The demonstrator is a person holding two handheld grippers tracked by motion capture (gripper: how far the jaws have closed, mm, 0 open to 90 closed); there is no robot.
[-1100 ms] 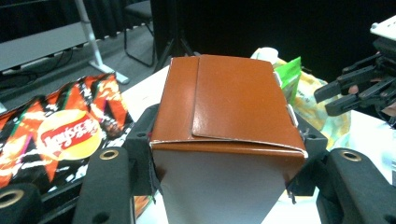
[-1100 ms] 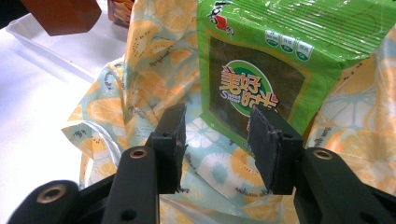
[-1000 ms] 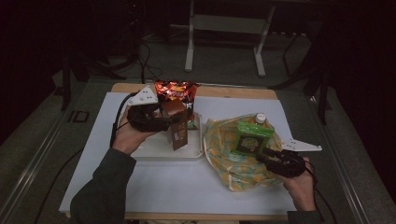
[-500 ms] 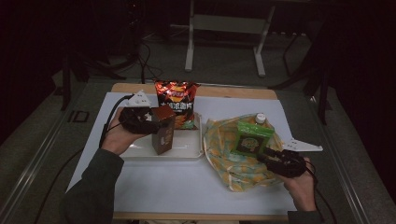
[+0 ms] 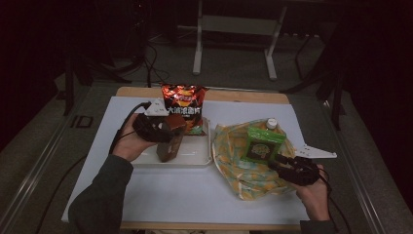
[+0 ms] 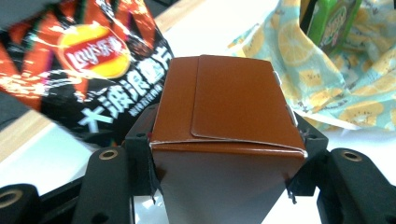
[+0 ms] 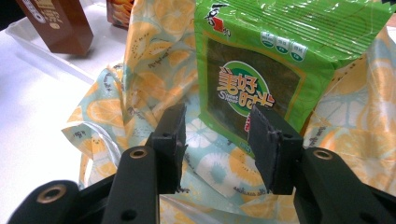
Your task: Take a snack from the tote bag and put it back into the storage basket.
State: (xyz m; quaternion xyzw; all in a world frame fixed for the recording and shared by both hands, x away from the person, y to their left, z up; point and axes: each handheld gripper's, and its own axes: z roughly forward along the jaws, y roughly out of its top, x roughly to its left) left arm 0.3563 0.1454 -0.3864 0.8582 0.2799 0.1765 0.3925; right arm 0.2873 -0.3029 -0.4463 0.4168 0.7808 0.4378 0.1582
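On the left of the worktop (image 5: 97,195), left hand-held gripper (image 5: 163,134) clamped on a brown box (image 5: 169,144), pads pressed to both side walls as seen in the left gripper view (image 6: 224,140). Box held tilted over a white tray (image 5: 195,158), its lower end at or just above the tray floor; touching or not, cannot tell. Behind the tray, upright, a red and black chip bag (image 5: 184,105), just beyond the box. Right of the tray and touching its edge, a crumpled cloth bag (image 5: 243,170) printed with lemon slices. In the bag's mouth, a green snack packet (image 5: 263,145) standing upright, a white bottle cap (image 5: 271,123) just behind it. At the right, right hand-held gripper (image 5: 278,163) with jaws apart, gripping nothing, its tips at the packet's lower edge; in the right gripper view (image 7: 217,140) the packet (image 7: 261,70) rising just beyond the parted pads, with the cloth beneath them.
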